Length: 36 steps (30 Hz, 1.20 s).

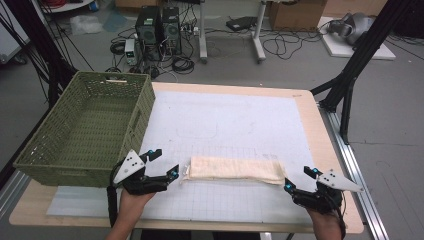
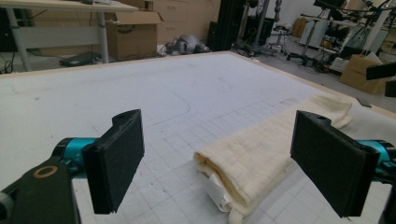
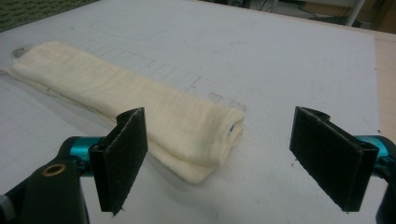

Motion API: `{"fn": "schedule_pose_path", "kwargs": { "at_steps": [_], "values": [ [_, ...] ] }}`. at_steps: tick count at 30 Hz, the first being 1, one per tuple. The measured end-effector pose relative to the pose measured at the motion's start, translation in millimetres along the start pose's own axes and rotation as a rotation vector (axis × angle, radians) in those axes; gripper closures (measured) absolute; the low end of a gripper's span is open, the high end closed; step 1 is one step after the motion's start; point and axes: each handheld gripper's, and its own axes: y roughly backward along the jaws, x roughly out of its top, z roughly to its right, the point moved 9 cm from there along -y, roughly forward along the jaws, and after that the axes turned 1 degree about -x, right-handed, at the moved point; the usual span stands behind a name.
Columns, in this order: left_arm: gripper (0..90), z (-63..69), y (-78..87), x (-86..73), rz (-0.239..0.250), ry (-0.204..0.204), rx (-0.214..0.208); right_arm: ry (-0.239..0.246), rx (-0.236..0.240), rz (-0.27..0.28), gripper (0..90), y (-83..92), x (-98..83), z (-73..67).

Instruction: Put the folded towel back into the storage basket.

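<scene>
Claws left (image 1: 166, 163) and right (image 1: 296, 179) both spread, flanking a folded cream cloth (image 1: 234, 169) with no readable writing.

Cream folded cloth (image 1: 233, 169) lies flat lengthwise on the gridded mat (image 1: 235, 120).

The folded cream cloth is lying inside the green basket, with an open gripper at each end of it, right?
Not quite. The folded cream cloth lies on the white mat, beside the green basket, as the high view shows. The left gripper and right gripper are indeed open at its ends.
</scene>
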Motion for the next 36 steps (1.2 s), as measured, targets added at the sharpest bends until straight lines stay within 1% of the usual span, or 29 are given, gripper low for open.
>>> {"fn": "schedule_pose_path", "kwargs": {
  "at_steps": [1, 3, 5, 7, 8, 12, 13, 15, 17, 18, 21, 22, 24, 27, 29, 31, 34, 36],
  "values": [
    [17.8, 0.2, -0.2, -0.4, 0.000, 0.000, 0.002, -0.002, 0.007, -0.004, 17.7, -3.2, 0.2, -1.3],
    [17.7, 0.9, -0.8, -1.4, -0.006, 0.002, 0.001, 0.003, 0.014, -0.005, 17.7, -5.1, 0.0, -1.7],
    [17.7, 1.2, -2.3, -2.9, -0.012, 0.001, 0.000, -0.002, 0.023, -0.007, 17.8, -5.1, -0.9, -2.2],
    [17.7, 1.2, -4.0, -4.5, -0.018, 0.005, -0.002, 0.001, 0.021, -0.006, 17.8, -4.9, -0.9, -1.3],
    [17.6, 0.9, -4.5, -4.8, -0.020, 0.005, 0.000, -0.007, 0.021, -0.008, 17.7, -3.8, -1.5, -1.1],
    [17.2, -1.2, -6.2, -5.7, -0.026, -0.002, 0.006, -0.006, 0.017, -0.010, 17.7, -2.2, -2.4, 1.8],
    [16.8, -2.5, -6.5, -6.5, -0.033, -0.004, 0.015, -0.012, 0.018, -0.011, 17.7, -2.3, -2.4, 2.1],
    [16.7, -2.9, -6.8, -7.4, -0.042, -0.011, 0.011, -0.006, 0.010, -0.011, 17.7, -3.1, -1.6, 3.8],
    [16.7, -1.4, -6.1, -7.5, -0.044, -0.008, 0.005, -0.001, 0.010, -0.012, 17.6, -4.0, -0.5, 3.4],
    [16.8, -0.8, -5.2, -7.2, -0.043, -0.009, 0.004, -0.002, 0.008, -0.018, 17.4, -3.7, -0.6, 1.0],
    [16.8, 0.7, -2.8, -5.7, -0.039, -0.014, 0.006, 0.007, 0.009, -0.020, 17.4, -3.4, -0.7, -1.2],
    [17.1, 0.8, -2.5, -4.7, -0.036, -0.009, 0.007, 0.007, 0.011, -0.021, 17.4, -2.8, -0.3, -2.4],
    [17.1, 1.1, -1.8, -2.0, -0.025, -0.002, 0.003, 0.008, 0.011, -0.020, 17.3, -2.8, -0.1, -2.5],
    [17.0, 2.0, -1.1, 2.3, -0.010, -0.016, -0.003, 0.012, 0.015, -0.021, 17.1, -2.8, -0.5, -2.0],
    [17.0, 2.7, -1.2, 4.0, -0.006, -0.017, -0.007, 0.005, 0.014, -0.023, 17.1, -2.8, -1.0, -1.9],
    [16.9, 4.0, -2.0, 5.9, -0.005, -0.010, -0.016, 0.009, 0.012, -0.022, 17.1, -2.7, -1.2, -1.2],
    [17.2, 5.8, -3.3, 7.4, -0.013, -0.007, -0.027, 0.010, 0.011, -0.023, 17.2, -2.6, -1.5, -1.5],
    [18.3, 6.8, -4.7, 5.3, -0.031, -0.015, -0.043, 0.014, 0.010, -0.023, 17.1, -3.2, -1.3, -0.1]
  ]
}}
